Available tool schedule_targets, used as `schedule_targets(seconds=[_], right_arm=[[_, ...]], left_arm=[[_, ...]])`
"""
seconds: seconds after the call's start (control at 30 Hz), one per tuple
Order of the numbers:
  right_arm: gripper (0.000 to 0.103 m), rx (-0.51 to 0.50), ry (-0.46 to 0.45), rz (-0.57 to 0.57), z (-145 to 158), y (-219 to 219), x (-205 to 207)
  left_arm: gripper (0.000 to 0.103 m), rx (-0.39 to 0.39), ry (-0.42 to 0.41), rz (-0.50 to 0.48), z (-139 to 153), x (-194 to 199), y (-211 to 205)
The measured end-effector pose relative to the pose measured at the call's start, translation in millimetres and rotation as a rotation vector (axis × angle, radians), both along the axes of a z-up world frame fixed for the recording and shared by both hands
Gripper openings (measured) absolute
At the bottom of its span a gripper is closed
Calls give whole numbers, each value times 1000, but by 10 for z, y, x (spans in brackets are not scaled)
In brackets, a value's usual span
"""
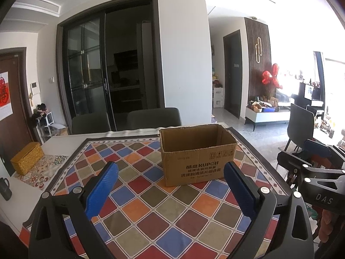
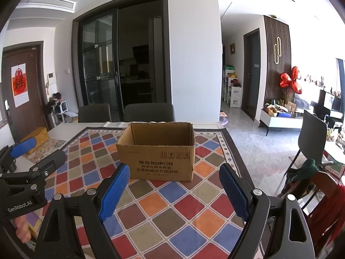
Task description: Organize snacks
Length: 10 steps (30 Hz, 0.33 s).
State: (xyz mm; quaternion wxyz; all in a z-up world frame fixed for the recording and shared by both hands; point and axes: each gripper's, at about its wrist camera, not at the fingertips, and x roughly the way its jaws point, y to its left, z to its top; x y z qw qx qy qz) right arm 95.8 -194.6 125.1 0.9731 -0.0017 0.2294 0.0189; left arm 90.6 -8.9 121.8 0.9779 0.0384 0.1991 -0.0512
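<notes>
With both tools raised over the patterned cloth, I'm looking straight at the cardboard box, which sits open-topped toward the far side of the surface, its printed face turned to me. My right hand-held gripper is spread wide with nothing between its blue pads, and my left hand-held gripper is spread just the same, empty as well. I'd say I'm holding them apart and angled down like this so either one is ready for a first pick. That box looks placed as the bin for the snacks, flaps out of the way so things can drop straight in. What I can see of its inside is bare cardboard wall; the bottom is hidden from here, so I can't say it's empty. No snacks show anywhere on the cloth. Off to the left a yellow woven box sits on a floral mat, well apart from the cardboard one.
</notes>
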Motion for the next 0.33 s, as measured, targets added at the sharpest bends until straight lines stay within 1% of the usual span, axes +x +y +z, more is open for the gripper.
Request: schedule_targets(seconds=[0.33], right_arm=[[86, 0, -1, 0, 2, -5, 3]], left_arm=[[100, 6, -10, 9, 9, -15, 3]])
